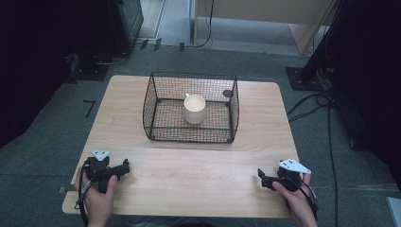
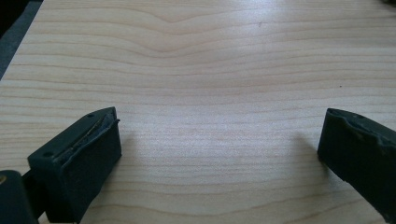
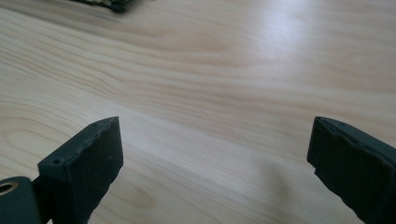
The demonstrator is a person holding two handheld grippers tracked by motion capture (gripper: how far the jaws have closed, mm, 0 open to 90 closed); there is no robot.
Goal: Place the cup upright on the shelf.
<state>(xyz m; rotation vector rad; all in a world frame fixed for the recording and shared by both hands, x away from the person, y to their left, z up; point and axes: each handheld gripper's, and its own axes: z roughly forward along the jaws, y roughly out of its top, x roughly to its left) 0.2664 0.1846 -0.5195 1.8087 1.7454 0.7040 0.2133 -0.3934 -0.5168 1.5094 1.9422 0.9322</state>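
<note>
A black wire basket stands on the far middle of the wooden table. Inside it sits an upright cream mug. My left gripper rests at the near left of the table, held in a hand and pointing right. It is open, with bare wood between its jaws. My right gripper rests at the near right, pointing left. It is open too, with nothing between its jaws. Both grippers are well short of the basket.
A dark round spot shows at the basket's far right corner. Grey carpet surrounds the table. Black stands and cables lie on the floor to the right, and dark equipment to the left.
</note>
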